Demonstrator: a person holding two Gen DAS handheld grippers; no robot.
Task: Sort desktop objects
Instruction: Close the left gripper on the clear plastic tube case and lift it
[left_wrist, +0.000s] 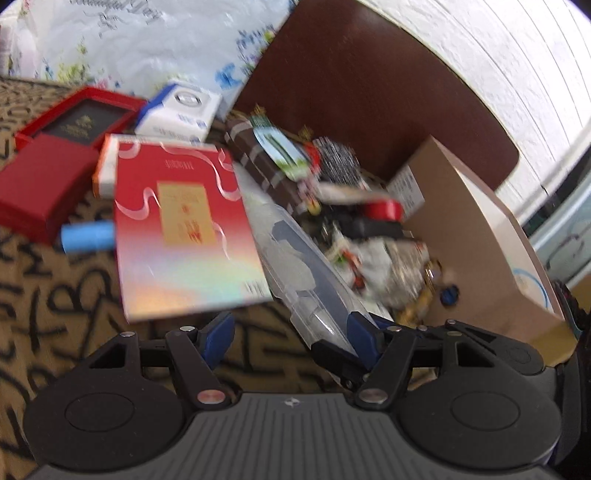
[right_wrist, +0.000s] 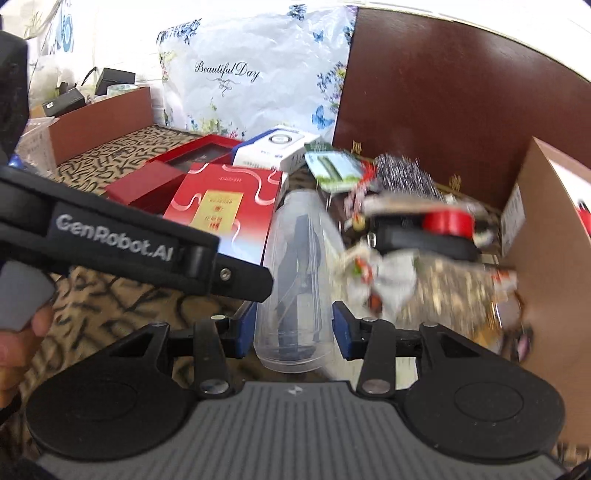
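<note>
From the left wrist view, the left gripper (left_wrist: 291, 332) tilts down toward the patterned desk (left_wrist: 44, 280), its blue-padded jaws spread wide and nothing pinched between them. Just ahead of its left jaw lies a red box (left_wrist: 184, 229), and a clear plastic case (left_wrist: 299, 266) runs diagonally toward its right jaw, where the other gripper's black finger meets it. Beyond, to the right, sits a jumble of small items with a red roll (left_wrist: 384, 209) on top. From the right wrist view, the right gripper (right_wrist: 293, 328) also tilts downward, its pads closed against the sides of the clear plastic case (right_wrist: 295, 269), pinching its near end. The left gripper's black body (right_wrist: 122, 243) crosses in from the left, with a person's fingers (right_wrist: 22, 332) beneath it.
</note>
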